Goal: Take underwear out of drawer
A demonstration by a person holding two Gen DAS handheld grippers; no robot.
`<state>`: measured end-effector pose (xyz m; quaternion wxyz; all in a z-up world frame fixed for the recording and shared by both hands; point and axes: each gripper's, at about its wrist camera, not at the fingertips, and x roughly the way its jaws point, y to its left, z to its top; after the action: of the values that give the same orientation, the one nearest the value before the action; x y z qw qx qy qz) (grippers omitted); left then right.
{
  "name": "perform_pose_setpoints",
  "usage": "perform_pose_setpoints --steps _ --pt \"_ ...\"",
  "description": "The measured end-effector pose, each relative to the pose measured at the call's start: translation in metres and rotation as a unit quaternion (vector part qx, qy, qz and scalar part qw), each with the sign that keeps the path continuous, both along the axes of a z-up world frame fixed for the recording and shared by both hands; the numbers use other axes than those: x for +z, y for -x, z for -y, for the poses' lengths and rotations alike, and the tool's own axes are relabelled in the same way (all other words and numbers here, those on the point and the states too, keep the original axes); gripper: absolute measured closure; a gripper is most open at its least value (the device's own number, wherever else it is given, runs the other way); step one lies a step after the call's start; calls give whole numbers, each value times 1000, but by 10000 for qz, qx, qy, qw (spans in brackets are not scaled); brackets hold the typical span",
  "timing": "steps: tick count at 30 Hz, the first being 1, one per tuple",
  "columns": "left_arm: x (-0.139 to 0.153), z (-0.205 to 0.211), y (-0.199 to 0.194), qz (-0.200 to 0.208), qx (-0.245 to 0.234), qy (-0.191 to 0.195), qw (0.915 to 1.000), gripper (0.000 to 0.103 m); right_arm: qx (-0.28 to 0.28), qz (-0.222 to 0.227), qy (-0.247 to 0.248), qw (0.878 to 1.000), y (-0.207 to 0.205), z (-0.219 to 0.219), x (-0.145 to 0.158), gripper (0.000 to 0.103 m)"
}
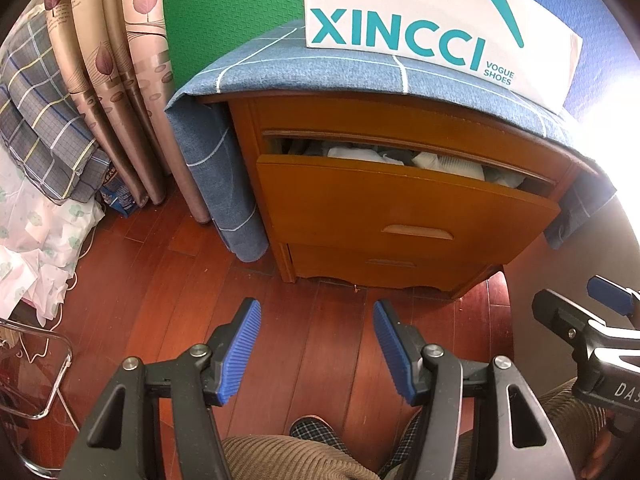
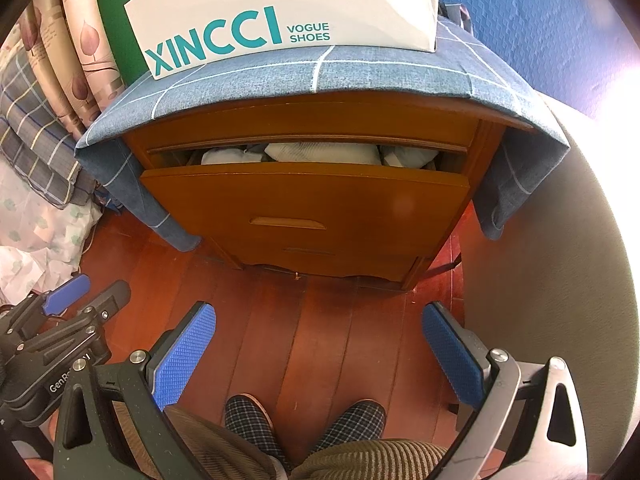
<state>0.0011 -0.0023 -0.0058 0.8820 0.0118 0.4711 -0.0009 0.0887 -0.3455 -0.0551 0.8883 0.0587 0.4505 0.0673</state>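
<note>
Underwear (image 2: 320,154): bundled inside drawer (image 2: 308,200) | drawer: partly open | left gripper (image 1: 316,346): fingers apart, empty, above floor | right gripper (image 2: 320,352): fingers wide, empty | progress: nothing removed; reach, grasp, lift-out remain

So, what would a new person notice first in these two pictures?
Probably the white shoe box with big teal letters, sitting on the blue checked cloth atop the wooden nightstand. Below it, the top drawer stands partly open, pale folded clothes showing. Both the left gripper and right gripper are open, above the floor.
</note>
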Motion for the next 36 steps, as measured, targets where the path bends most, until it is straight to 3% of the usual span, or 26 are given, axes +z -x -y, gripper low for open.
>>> perform_pose_setpoints --steps 36 --pt "-1 -3 0 -48 21 58 10000 43 -17 5 -120 9999 1 1 1 1"
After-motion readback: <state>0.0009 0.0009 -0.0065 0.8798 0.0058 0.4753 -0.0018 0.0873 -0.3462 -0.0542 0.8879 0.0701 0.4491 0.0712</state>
